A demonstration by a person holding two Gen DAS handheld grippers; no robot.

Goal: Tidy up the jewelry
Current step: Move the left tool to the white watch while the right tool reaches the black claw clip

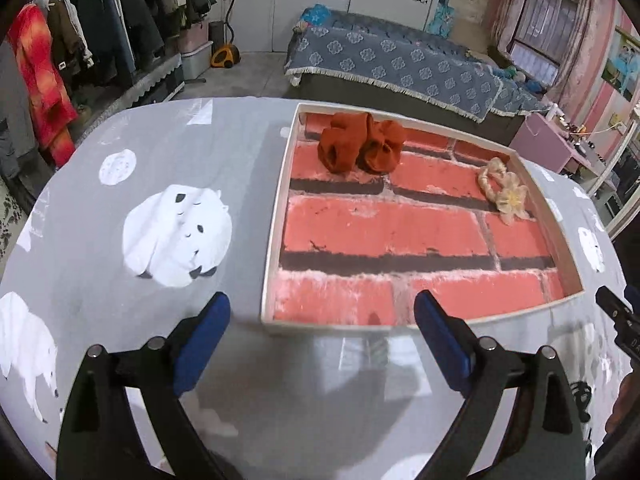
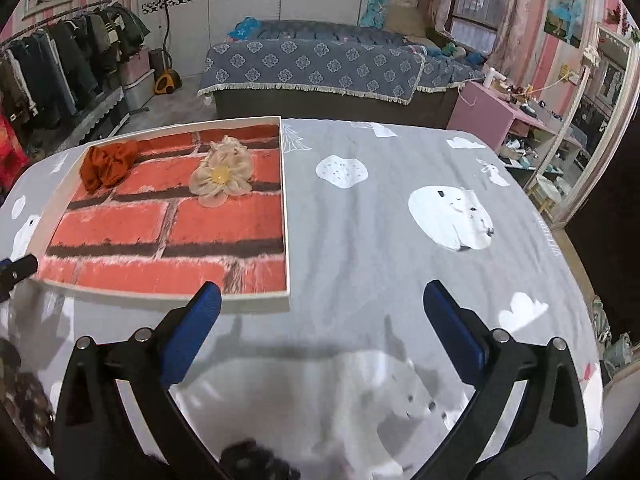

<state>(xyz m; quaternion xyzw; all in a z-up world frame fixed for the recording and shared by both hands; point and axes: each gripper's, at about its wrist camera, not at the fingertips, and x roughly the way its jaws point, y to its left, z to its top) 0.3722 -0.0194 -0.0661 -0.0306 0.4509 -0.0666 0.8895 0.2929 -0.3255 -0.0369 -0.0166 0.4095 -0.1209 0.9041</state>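
Left wrist: tray (image 1: 276, 216) holds scrunchies (image 1: 360, 148) (two).

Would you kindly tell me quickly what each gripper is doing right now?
Left gripper: open, holding nothing, above the tablecloth.
Right gripper: open, holding nothing.

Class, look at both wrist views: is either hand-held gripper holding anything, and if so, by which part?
Nothing is held. The left hand-held gripper and the right hand-held gripper both stand open and empty above the table.
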